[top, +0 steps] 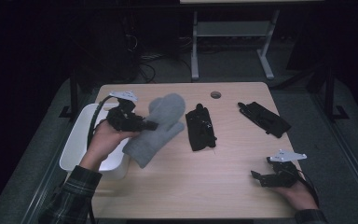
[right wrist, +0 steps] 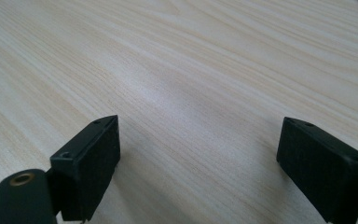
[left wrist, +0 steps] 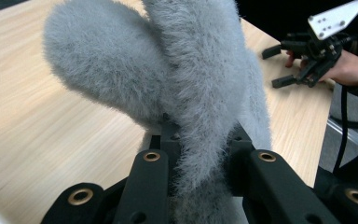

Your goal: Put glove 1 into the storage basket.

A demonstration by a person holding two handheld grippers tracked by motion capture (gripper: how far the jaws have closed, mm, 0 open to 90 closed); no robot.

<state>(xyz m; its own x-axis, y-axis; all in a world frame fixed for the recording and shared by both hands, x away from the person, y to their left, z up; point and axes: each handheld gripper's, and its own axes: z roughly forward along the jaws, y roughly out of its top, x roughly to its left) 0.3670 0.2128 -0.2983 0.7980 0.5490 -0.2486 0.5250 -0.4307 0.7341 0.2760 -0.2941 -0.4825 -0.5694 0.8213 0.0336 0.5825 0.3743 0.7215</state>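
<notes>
Grey and fluffy, the mitten (top: 161,128) is pinched at its cuff end between the jaws of the left hand-held gripper (top: 147,125), near the tabletop's (top: 223,186) left edge and just beside a white bin (top: 81,140); whether its lower end touches the wood is unclear. Two black gloves lie flat farther along: one (top: 200,127) at the middle, one (top: 264,118) toward the far right corner. Near the right front corner, the right hand-held gripper (top: 260,178) rests with jaws spread, grasping nothing
</notes>
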